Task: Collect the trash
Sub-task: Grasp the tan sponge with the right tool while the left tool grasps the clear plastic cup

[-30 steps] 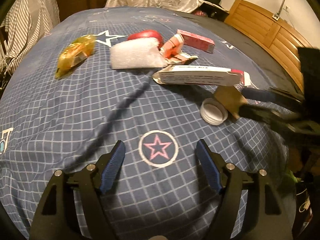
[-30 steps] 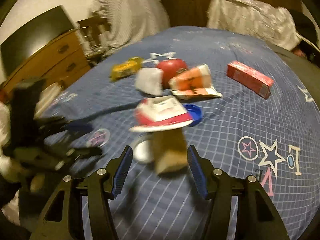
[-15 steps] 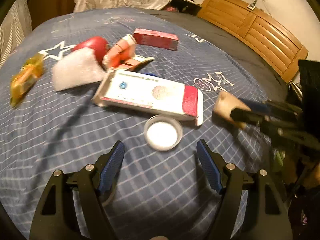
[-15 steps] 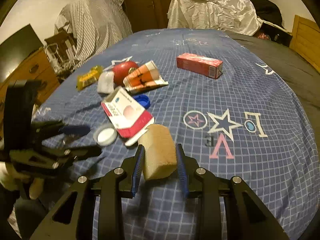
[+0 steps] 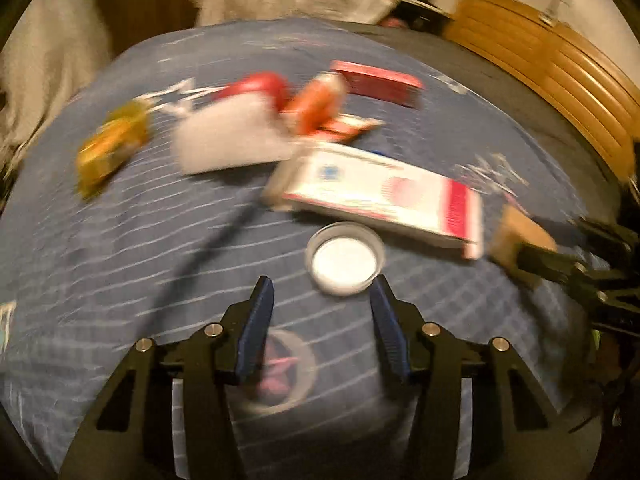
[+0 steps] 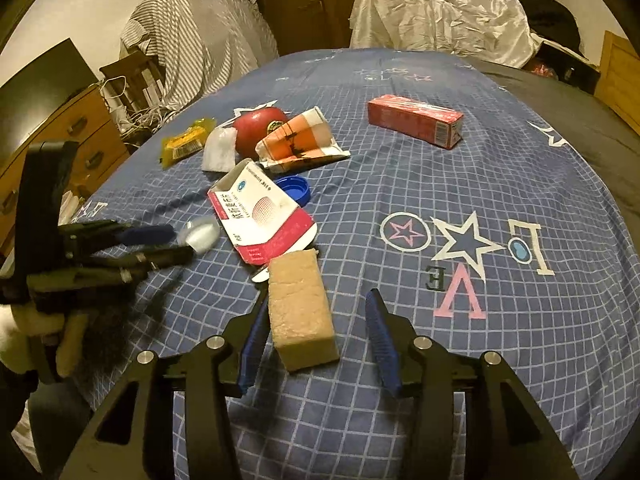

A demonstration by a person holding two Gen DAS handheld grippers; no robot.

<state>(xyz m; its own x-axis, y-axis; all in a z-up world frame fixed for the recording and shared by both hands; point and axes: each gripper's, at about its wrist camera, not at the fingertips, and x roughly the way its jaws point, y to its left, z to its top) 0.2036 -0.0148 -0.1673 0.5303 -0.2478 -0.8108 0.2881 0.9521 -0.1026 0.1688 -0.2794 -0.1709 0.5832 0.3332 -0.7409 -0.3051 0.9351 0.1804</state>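
Trash lies on a blue checked bedsheet (image 6: 440,208). A tan sponge block (image 6: 300,308) stands between the jaws of my right gripper (image 6: 318,294). Those jaws are opening: the block is against the left pad and a gap shows at the right pad. My left gripper (image 5: 321,280) is closing, with a white cap (image 5: 344,258) just beyond its tips and no pad on it. Behind the cap lie a white-and-red carton (image 6: 260,212), a blue cap (image 6: 296,190), a crushed orange cup (image 6: 300,144), a red apple (image 6: 258,130), a red box (image 6: 416,120), a yellow packet (image 6: 186,142) and a white pad (image 6: 220,148).
A wooden headboard (image 5: 560,72) runs along the bed's right side in the left wrist view. A dresser (image 6: 60,132) and a chair draped in striped cloth (image 6: 192,48) stand off the left side. A crumpled white sheet (image 6: 440,16) is heaped at the far end.
The left gripper went from the star print to the white cap, and its jaws have narrowed. The right jaws closed on the sponge block, then spread away from it.
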